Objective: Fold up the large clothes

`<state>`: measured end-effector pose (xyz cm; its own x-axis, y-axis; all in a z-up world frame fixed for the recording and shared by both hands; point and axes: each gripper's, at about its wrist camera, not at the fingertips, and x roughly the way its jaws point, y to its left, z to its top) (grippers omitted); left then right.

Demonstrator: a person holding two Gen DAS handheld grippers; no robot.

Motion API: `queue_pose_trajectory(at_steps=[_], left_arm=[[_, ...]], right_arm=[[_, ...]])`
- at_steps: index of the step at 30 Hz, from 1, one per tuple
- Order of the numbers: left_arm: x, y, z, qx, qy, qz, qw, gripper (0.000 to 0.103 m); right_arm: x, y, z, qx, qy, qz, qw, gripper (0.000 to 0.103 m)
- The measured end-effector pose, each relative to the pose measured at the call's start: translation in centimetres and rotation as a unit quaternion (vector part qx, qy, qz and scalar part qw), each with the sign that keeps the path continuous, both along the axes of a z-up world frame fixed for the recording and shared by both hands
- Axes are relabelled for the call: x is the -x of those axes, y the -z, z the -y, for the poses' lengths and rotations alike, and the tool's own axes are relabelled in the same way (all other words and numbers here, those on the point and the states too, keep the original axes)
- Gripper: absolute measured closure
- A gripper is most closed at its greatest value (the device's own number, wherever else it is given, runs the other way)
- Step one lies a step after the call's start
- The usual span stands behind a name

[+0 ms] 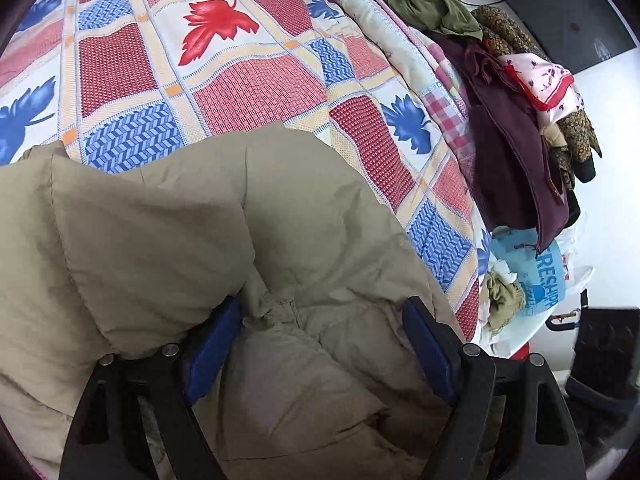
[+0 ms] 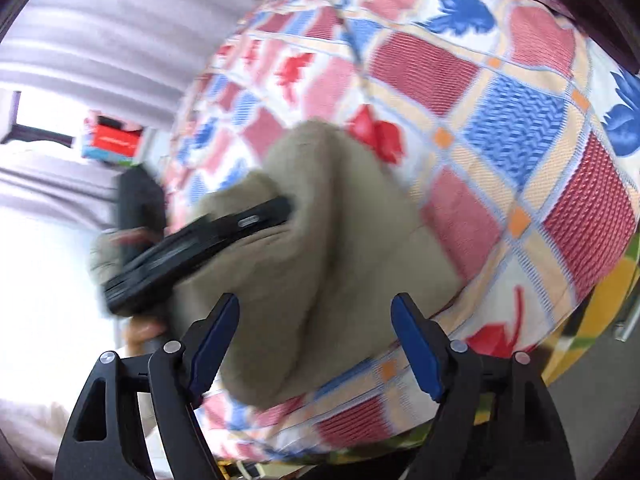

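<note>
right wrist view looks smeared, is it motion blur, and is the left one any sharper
Right wrist view: motion blur smears the khaki jacket, the left gripper and the quilt; the window side is blown out white. Left wrist view: sharp, evenly lit, with fisheye bending at the edges.

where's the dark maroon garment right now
In the left wrist view it lies at the right, on the edge of the patterned quilt: the maroon garment sits in the clothes pile below the olive green garment, beside the pink floral scarf.
</note>
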<state>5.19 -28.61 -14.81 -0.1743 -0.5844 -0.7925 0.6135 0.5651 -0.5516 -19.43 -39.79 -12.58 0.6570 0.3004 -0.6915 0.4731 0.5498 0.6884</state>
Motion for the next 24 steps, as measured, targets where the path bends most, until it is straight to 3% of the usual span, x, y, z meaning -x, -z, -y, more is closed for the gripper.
queue_pose_trajectory(at_steps=[4, 8, 10, 11, 14, 18, 21, 24], left_arm=[[-0.5, -1.2, -0.1, 0.004, -0.014, 0.011, 0.9998, 0.020], [-1.5, -4.5, -1.6, 0.043, -0.036, 0.049, 0.9972, 0.020], [-2.1, -6.2, -3.7, 0.044, -0.065, 0.090, 0.9928, 0.020], [-2.4, -6.8, -4.9, 0.040, -0.083, 0.112, 0.9895, 0.020], [-3.8, -7.1, -9.5, 0.005, -0.141, 0.163, 0.9765, 0.020], [-5.9, -3.4, -12.6, -0.061, -0.179, 0.144, 0.9713, 0.020], [-6.6, -0.6, -12.1, -0.070, -0.184, 0.123, 0.9727, 0.020], [-6.2, 0.5, -9.0, -0.086, -0.165, 0.151, 0.9708, 0.020]], right_arm=[[-1.3, -0.5, -1.8, -0.040, -0.051, 0.020, 0.998, 0.020], [-4.5, -0.1, -3.5, 0.021, -0.052, -0.020, 0.998, 0.021], [-5.3, 0.1, -3.6, 0.050, -0.034, -0.036, 0.998, 0.076], [-5.7, 0.3, -3.4, 0.069, -0.032, -0.055, 0.996, 0.092], [-5.3, 0.6, -3.0, 0.108, -0.025, -0.077, 0.991, 0.092], [-3.8, 1.4, -2.2, 0.112, -0.015, -0.100, 0.989, 0.092], [-3.3, 2.2, -2.0, 0.127, -0.014, -0.115, 0.985, 0.092], [-3.0, 3.0, -1.4, 0.138, -0.007, -0.129, 0.982, 0.092]])
